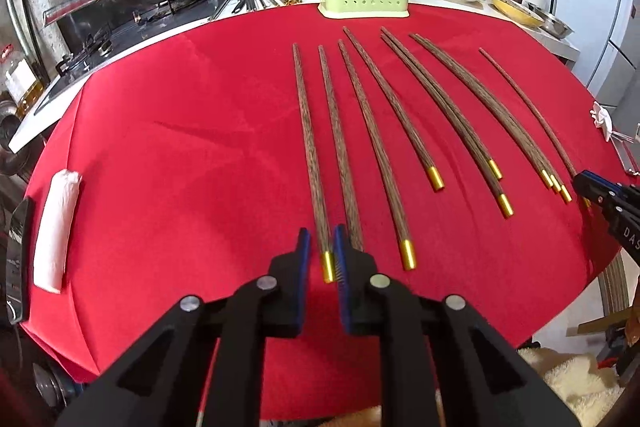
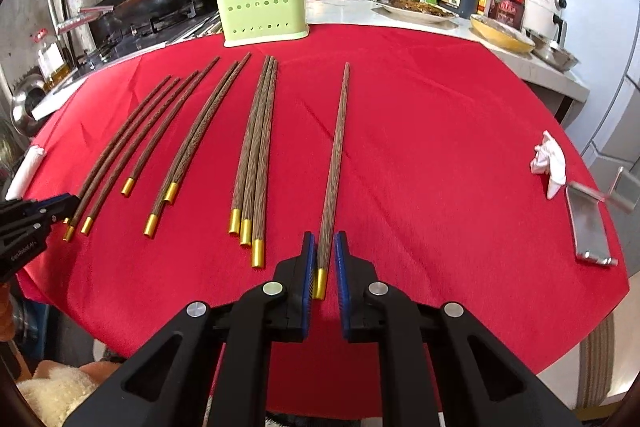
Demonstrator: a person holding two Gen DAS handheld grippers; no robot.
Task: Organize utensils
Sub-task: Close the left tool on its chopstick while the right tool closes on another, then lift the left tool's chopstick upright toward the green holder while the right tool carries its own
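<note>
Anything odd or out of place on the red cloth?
Mostly tidy. The chopsticks lie loose in uneven groups, ends unaligned, and the green holder looks empty from here. A crumpled white tissue sits at the cloth's right edge, beside a metal stand.

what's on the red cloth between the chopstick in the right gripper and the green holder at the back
Nothing. In the right wrist view the chopstick runs over bare red cloth toward the green holder.

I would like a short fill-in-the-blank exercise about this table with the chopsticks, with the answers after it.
1. The chopsticks lie on a ___ cloth.
2. The perforated holder at the far edge is light ___.
3. Each chopstick's near end has a ___-coloured cap.
4. The right gripper is closed on ___ chopstick.

Answers: red; green; gold; one
</note>
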